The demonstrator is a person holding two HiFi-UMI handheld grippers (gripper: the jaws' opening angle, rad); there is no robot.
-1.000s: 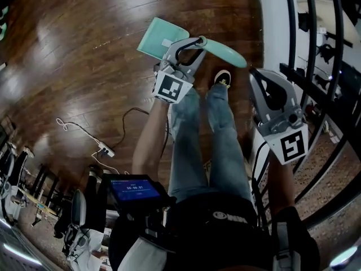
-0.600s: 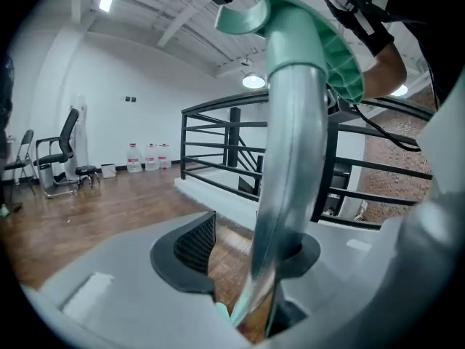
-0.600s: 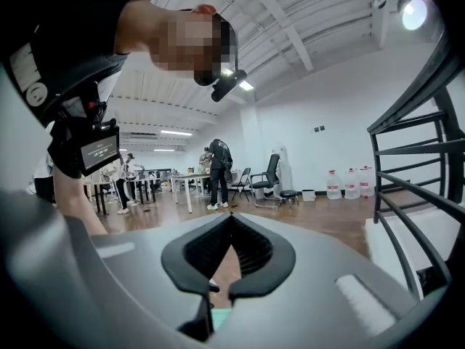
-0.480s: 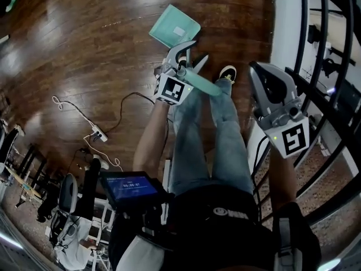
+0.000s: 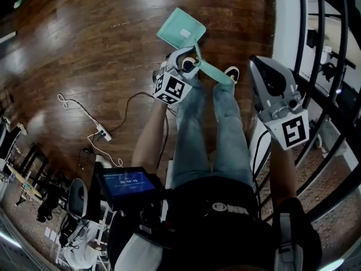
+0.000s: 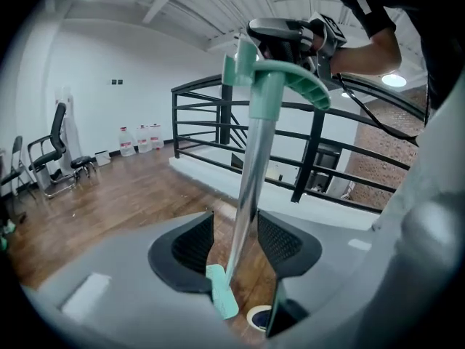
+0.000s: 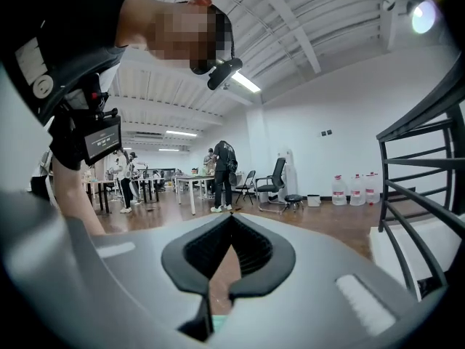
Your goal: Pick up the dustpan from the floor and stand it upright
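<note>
Head view: the left tool [image 5: 187, 59] is held out over the wooden floor [image 5: 84, 49], ahead of the person's legs [image 5: 194, 129]. The teal dustpan [image 5: 181, 31] lies just beyond its tip, and its long handle runs back through the tool toward the shoe [image 5: 230, 72]. The right tool [image 5: 258, 61] is well apart to that side, near the black railing [image 5: 316, 66], and carries nothing. Left gripper view: the jaws of the left tool are opening. The dustpan's metal pole [image 6: 251, 169] stands between them, steep and leaning slightly, close to one pad with no pinch evident. The teal pan end [image 6: 220, 302] sits below the jaws. The curved teal grip [image 6: 290, 78] is above them, just under the right tool seen beyond. Whether the pan rests on the floor cannot be told. Right gripper view: the right tool's jaws are pressed together at the tips, with nothing between them. Beyond them lies an open room with an office chair [image 7: 280, 184] and distant people at tables.
</note>
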